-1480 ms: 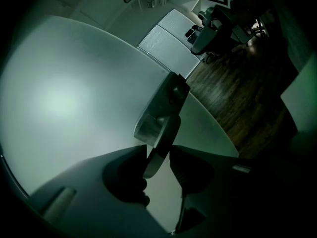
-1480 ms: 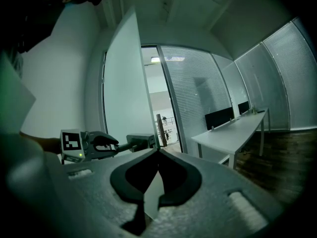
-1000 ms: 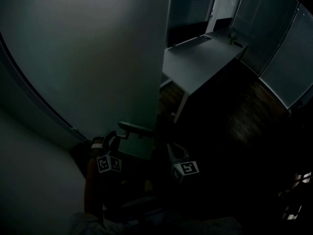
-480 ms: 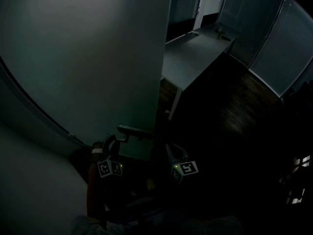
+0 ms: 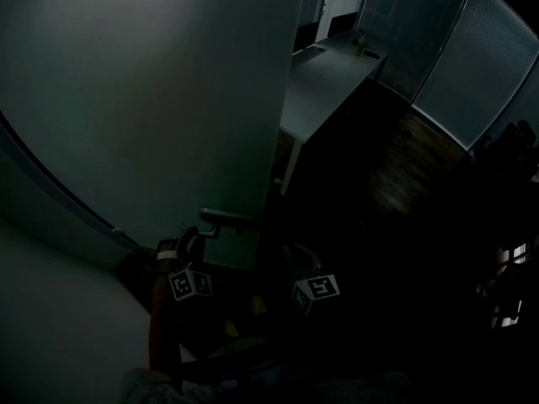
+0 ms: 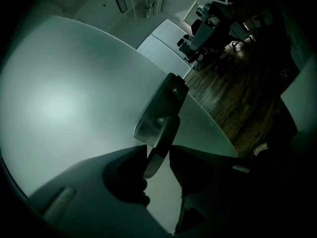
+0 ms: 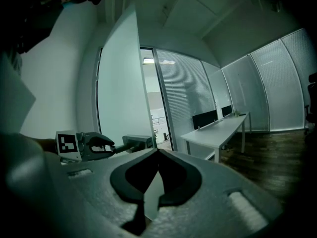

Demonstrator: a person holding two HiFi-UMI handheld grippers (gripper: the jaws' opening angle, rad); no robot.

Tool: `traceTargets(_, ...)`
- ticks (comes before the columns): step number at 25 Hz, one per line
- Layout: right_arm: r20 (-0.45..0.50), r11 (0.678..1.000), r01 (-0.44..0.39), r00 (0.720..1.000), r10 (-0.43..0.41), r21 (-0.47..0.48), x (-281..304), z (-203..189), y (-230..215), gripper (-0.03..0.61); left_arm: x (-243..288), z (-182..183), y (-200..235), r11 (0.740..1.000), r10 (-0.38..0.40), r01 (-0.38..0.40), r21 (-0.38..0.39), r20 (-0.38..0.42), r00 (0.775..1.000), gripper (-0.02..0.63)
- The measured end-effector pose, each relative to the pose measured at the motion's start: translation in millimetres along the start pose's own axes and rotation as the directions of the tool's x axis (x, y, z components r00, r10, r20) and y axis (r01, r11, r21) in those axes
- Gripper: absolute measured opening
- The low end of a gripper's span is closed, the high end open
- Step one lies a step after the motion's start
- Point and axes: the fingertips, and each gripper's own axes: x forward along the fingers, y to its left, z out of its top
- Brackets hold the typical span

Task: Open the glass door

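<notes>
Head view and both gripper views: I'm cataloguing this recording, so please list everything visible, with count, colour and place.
glass door: one, frosted pale grey-green, left of head view
door handle: one, grey metal, low on the door's free edge
desk: one, white, long, beyond the door
panels: two, dark, standing on the desk
partitions: several, grey blinds, behind the desk
floor: dark wood, right of the door
chairs: dark, far across the room, count unclear
left gripper: one, grey, fingers closed on the door handle
right gripper: one, grey, fingers together, empty, right of the handle
</notes>
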Motion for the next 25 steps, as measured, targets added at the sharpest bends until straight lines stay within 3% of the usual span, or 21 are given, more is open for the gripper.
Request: traceTargets(25, 0.064, 0.998, 0.062, 0.996, -0.063, 0.017, -47.7, -6.2, 42.9, 0.002, -58.1, -19.1, -20.0, 0.999, -0.03, 0.029, 0.039, 0.033, 0.999, 0.147)
